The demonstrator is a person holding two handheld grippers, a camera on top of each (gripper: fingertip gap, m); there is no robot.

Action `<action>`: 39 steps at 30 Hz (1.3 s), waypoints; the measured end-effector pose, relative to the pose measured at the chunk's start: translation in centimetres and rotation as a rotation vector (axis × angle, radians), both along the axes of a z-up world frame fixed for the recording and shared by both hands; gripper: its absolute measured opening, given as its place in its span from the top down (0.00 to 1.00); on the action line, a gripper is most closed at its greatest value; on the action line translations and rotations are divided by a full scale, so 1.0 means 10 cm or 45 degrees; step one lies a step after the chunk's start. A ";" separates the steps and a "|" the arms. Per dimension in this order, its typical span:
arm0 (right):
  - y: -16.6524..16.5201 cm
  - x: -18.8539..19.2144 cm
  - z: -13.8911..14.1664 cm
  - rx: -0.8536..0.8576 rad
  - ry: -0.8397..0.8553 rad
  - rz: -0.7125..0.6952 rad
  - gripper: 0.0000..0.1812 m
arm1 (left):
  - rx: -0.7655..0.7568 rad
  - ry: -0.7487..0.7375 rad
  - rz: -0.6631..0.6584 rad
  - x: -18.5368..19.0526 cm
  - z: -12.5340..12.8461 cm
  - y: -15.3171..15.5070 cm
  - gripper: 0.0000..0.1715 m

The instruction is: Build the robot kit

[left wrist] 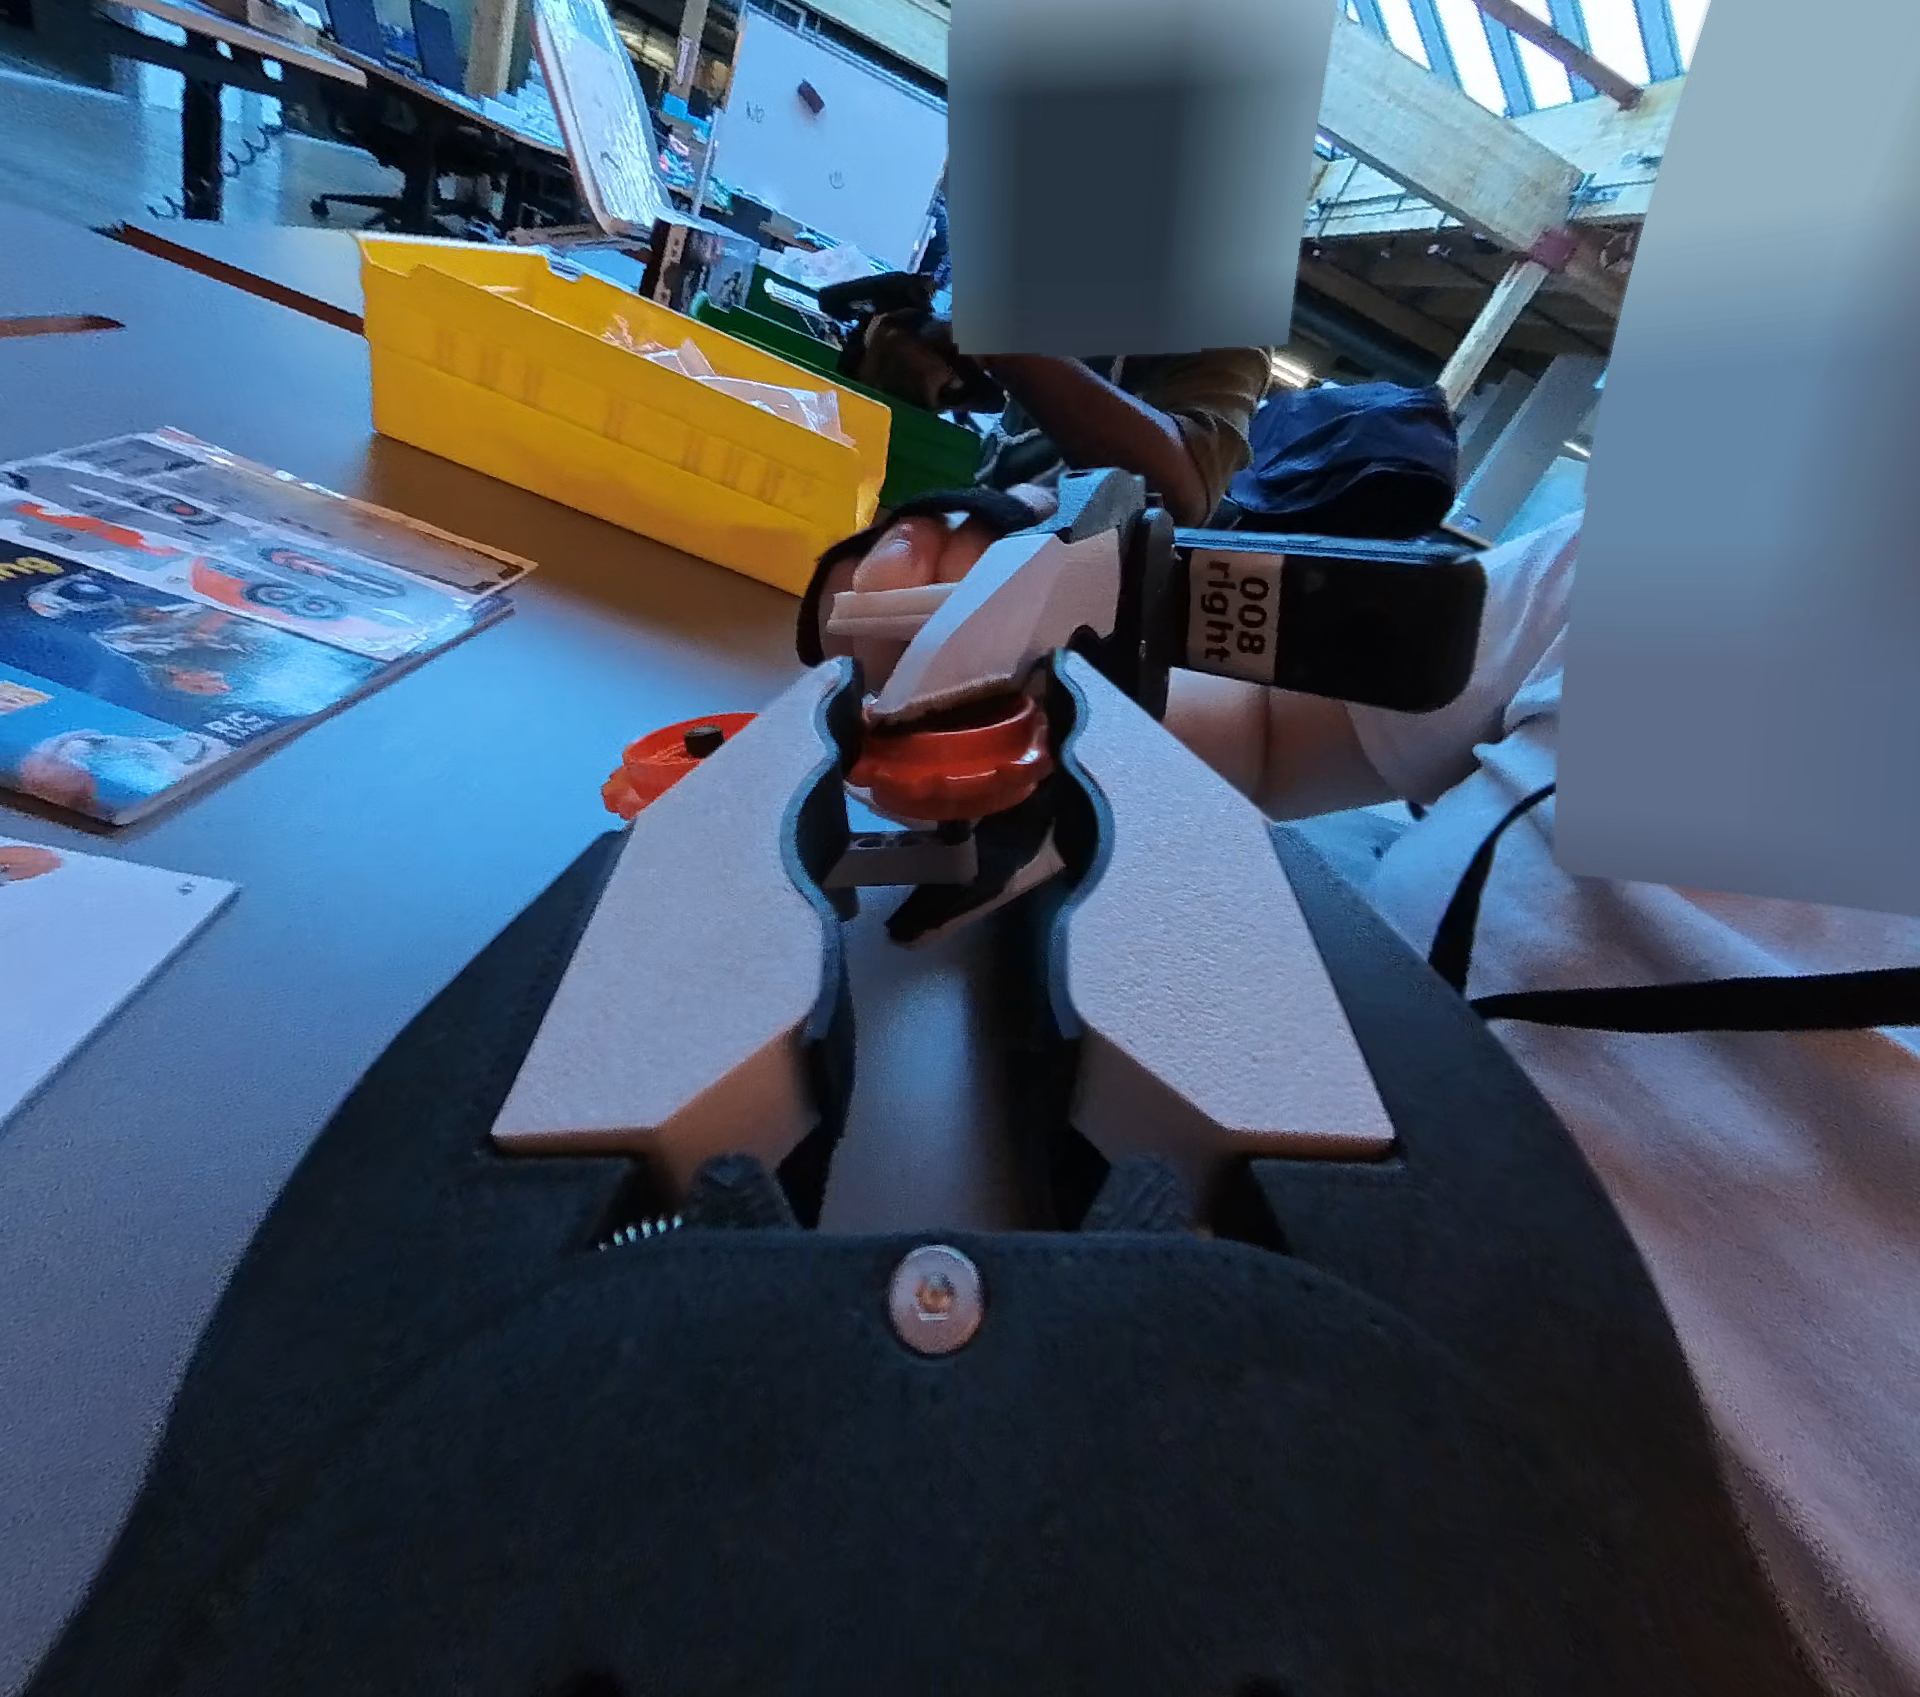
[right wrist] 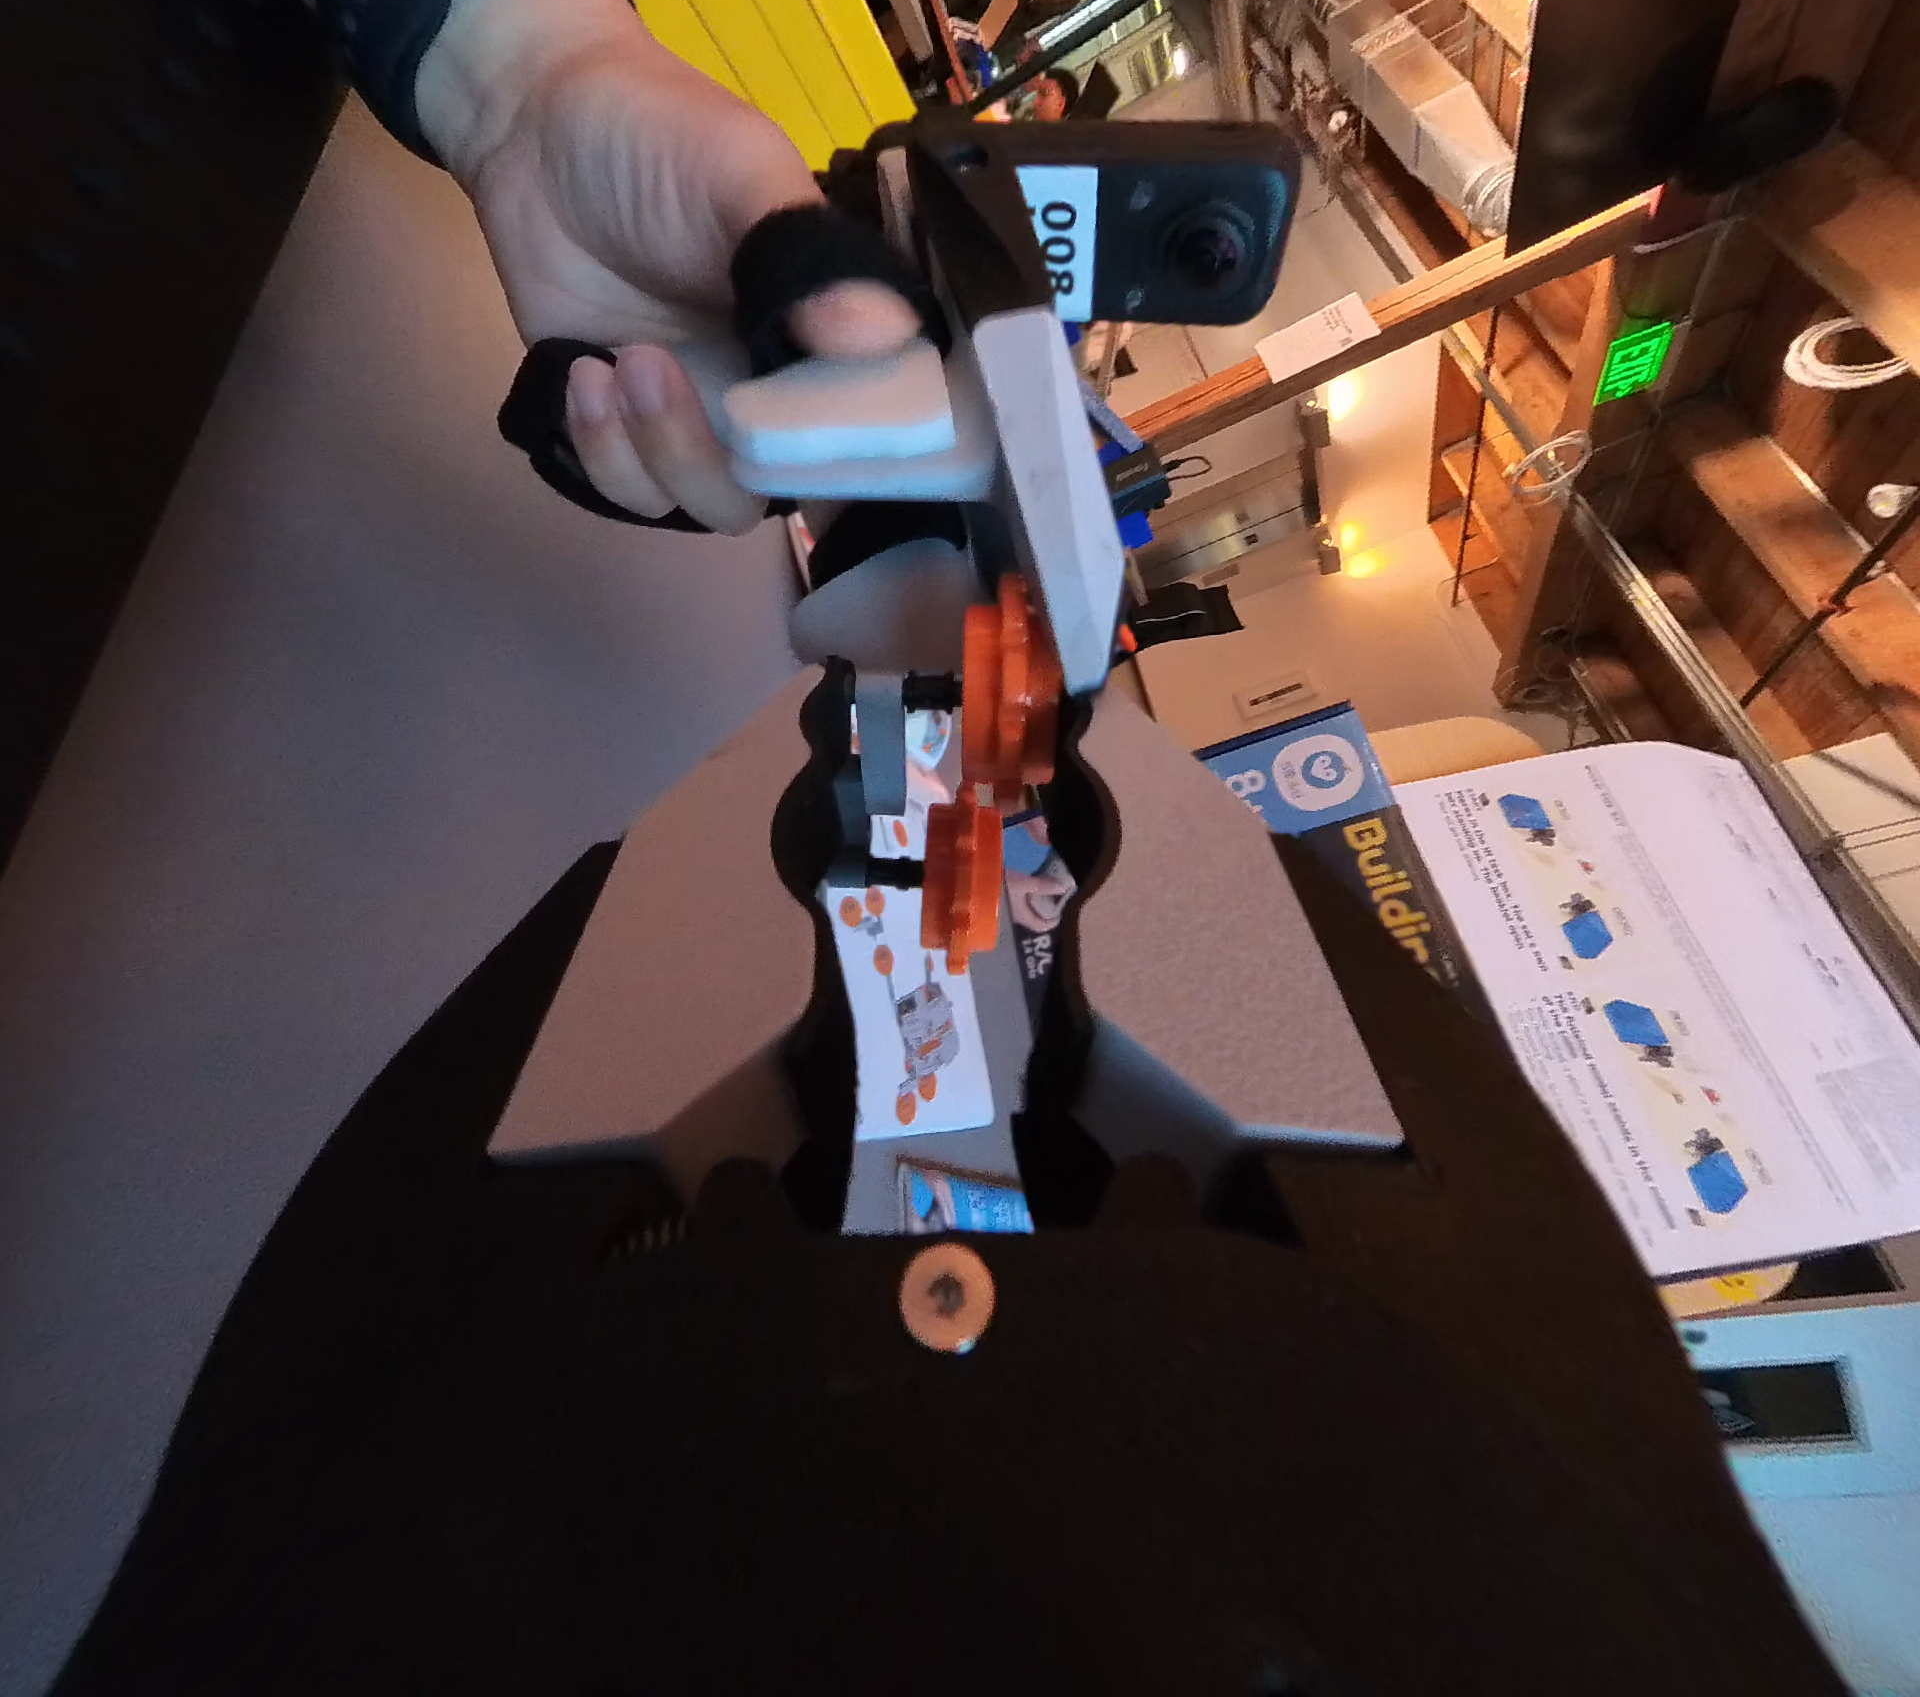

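A small build, a grey beam point(right wrist: 878, 743) with black pins carrying a large orange gear point(right wrist: 1003, 691) and a smaller orange gear point(right wrist: 961, 889), is held in the air between both grippers. My left gripper point(left wrist: 951, 712) is shut on the rim of the large orange gear point(left wrist: 945, 764), with the grey beam point(left wrist: 904, 858) below it. My right gripper point(right wrist: 951, 702) is shut across the beam and the large gear. Its white finger point(left wrist: 987, 608) presses on top of the gear in the left wrist view. The left gripper's white finger point(right wrist: 1049, 504) lies against the gear in the right wrist view.
A loose orange gear point(left wrist: 675, 748) lies on the dark table point(left wrist: 436, 816). A yellow bin point(left wrist: 623, 390) and a green bin point(left wrist: 935, 442) stand behind it. Instruction booklets point(left wrist: 208, 608) and a white sheet point(left wrist: 83, 951) lie left. A blue box point(right wrist: 1320, 816) and a printed sheet point(right wrist: 1662, 1003) stand beyond. The grippers are tip to tip, or close to it.
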State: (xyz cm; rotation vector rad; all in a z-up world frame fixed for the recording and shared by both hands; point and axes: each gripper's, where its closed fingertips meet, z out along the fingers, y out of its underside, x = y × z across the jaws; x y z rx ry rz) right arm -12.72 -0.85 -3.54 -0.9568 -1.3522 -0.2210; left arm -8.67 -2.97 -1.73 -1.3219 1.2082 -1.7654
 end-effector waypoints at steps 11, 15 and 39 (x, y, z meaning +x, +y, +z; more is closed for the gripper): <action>0.14 0.00 -0.20 -0.207 0.041 -0.056 0.80 | -0.163 0.124 0.008 0.01 -0.19 0.17 0.82; 0.16 0.01 -0.23 -0.296 0.051 -0.051 0.81 | -0.239 0.132 -0.007 0.02 -0.22 0.21 0.82; 0.16 0.05 -0.53 -0.556 0.152 -0.128 0.80 | -0.566 0.252 -0.067 0.07 -0.52 0.22 0.81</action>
